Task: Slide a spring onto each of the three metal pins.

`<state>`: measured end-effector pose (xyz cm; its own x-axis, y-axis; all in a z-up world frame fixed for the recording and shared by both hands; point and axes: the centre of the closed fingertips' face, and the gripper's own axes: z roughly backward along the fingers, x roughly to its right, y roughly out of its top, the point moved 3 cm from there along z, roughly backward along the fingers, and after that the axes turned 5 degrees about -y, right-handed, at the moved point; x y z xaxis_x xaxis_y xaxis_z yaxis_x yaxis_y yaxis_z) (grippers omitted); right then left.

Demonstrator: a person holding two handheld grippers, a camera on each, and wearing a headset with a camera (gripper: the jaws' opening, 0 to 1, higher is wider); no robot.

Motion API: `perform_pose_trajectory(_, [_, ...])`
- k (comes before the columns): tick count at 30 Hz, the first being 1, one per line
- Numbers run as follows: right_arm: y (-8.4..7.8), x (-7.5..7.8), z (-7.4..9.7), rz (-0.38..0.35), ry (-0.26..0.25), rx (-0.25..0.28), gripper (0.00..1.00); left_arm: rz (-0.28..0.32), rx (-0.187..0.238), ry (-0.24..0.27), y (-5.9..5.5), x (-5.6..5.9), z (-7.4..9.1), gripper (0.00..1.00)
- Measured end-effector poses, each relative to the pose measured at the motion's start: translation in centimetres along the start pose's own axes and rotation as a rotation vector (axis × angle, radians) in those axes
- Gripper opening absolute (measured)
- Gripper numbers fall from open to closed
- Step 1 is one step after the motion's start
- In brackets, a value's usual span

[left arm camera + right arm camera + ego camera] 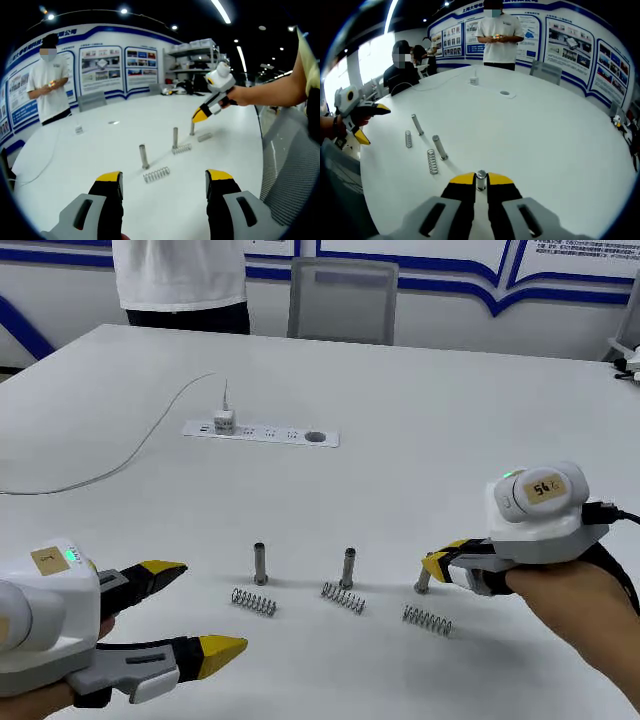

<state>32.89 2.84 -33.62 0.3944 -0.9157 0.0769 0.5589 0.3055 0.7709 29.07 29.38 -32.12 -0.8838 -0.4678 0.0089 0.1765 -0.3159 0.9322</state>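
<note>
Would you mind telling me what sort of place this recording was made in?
Probably an exhibition or demo hall: blue-trimmed display boards line the wall, a large white table stands before them, and stocked shelves lie beyond.

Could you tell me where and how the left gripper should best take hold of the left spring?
Probably near one end, jaws across the coils, coming down from the near side. The left spring lies flat on the table, just in front of the upright left pin; that leaves its other end free for the pin and keeps the open left gripper off the pin.
</note>
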Motion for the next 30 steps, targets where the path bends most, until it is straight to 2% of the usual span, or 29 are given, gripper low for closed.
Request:
perform_pose_trajectory(11, [-0.1,-0.2,0.3,0.031,0.006,-0.002,0.13,0.002,-0.004,0.0,-0.1,0.1,0.0,0.68])
perform_pose_trajectory(21, [-1.1,0.0,1.4,0.049,0.01,-0.02,0.14,0.004,-0.004,-0.013,-0.1,0.3,-0.3,0.68])
perform_pose_trajectory(25, [-1.0,-0.6,1.9,0.07,0.036,-0.022,0.14,0.006,-0.003,-0.016,-0.2,0.3,-0.4,0.68])
perform_pose_trajectory(30, [-1.2,-2.0,2.1,0.113,0.117,-0.029,0.14,0.006,-0.005,-0.017,-0.3,0.3,-0.4,0.68])
